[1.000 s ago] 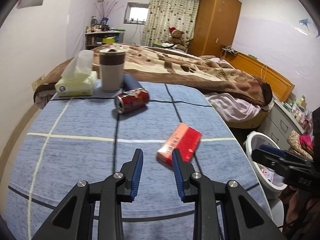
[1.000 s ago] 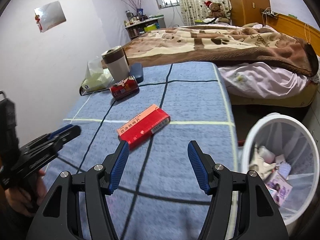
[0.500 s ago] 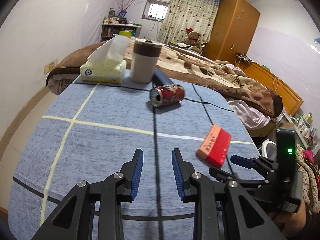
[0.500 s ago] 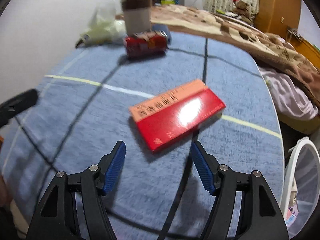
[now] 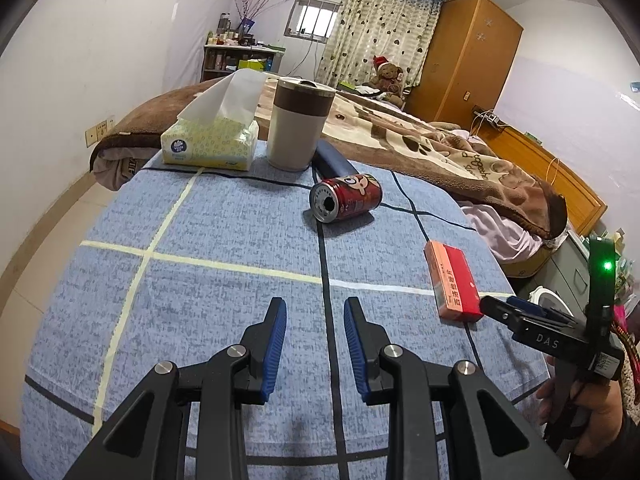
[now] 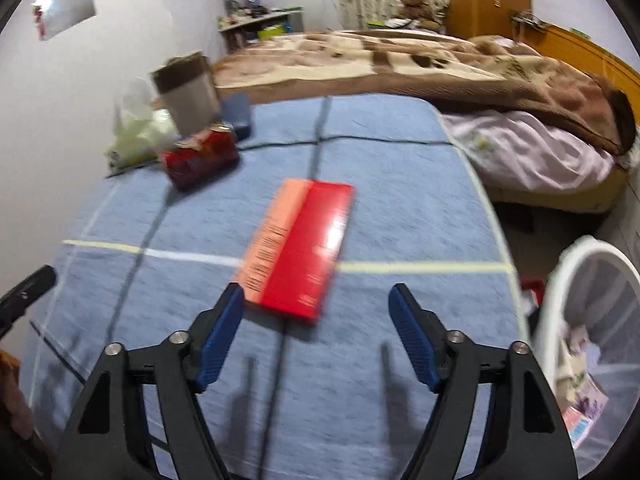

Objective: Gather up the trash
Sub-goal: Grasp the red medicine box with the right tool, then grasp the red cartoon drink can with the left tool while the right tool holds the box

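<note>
The right hand-held gripper [image 6: 316, 312] is opening wide over the red box [image 6: 300, 246] lying flat on the worktop [image 6: 400, 200]; nothing is between its jaws. It should straddle both long edges before squeezing.

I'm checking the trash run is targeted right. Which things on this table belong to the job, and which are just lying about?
Job: red box, lying flat ahead of the open right gripper, whose jaws have just been opening; tipped-over red can; white bin beside the table.

Probably bystanders: tissue pack, lidded cup, dark blue case.
</note>
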`<action>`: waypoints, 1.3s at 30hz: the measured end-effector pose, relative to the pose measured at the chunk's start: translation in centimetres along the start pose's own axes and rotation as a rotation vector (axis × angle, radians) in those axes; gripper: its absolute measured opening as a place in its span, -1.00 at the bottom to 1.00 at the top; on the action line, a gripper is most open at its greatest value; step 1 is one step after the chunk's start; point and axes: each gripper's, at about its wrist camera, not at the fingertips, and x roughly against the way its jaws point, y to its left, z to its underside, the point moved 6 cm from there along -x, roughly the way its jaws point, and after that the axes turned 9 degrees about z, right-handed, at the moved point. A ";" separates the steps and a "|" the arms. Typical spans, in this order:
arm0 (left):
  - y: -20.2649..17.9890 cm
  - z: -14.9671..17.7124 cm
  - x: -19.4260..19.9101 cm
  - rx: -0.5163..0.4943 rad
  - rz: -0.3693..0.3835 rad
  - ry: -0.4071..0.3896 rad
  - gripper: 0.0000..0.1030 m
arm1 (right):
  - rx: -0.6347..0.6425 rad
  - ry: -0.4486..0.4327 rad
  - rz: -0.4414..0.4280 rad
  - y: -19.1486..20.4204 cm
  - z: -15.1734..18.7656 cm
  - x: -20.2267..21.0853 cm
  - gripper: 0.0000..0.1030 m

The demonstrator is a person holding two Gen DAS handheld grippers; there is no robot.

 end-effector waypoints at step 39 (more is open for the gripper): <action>-2.7 -10.5 -19.8 -0.502 0.047 0.235 0.28 | -0.092 0.061 -0.124 -3.9 -0.3 -3.3 0.25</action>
